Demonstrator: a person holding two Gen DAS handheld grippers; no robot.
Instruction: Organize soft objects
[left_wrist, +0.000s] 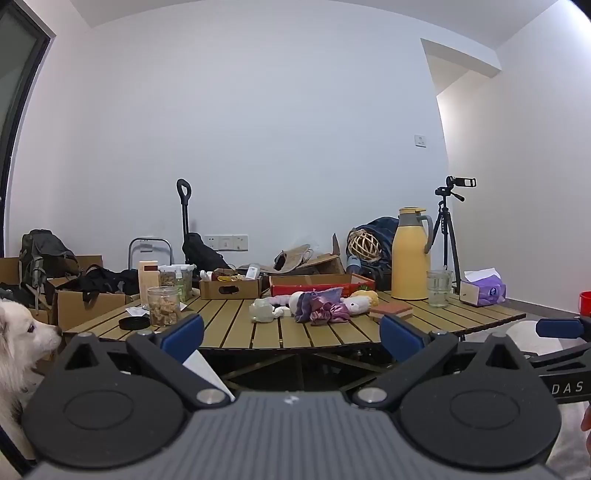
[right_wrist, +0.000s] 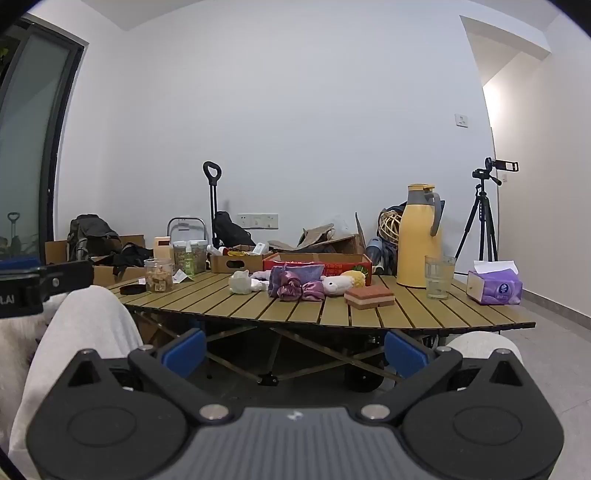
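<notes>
Left gripper jaws released | right gripper likewise | soft toys well ahead, seemingly heaped on table

Soft toys mid-table; sponge right of them, jar left, thermos behind sponge.

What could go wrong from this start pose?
1. The glass stands close to the sponge and soft toys; a wide sweep by the right gripper might tip it.
2. The dog sits right by the open left gripper and table edge; it could get in the way or grab a toy.
3. The open jar sits near the toys on the left; a reach could knock it.
</notes>
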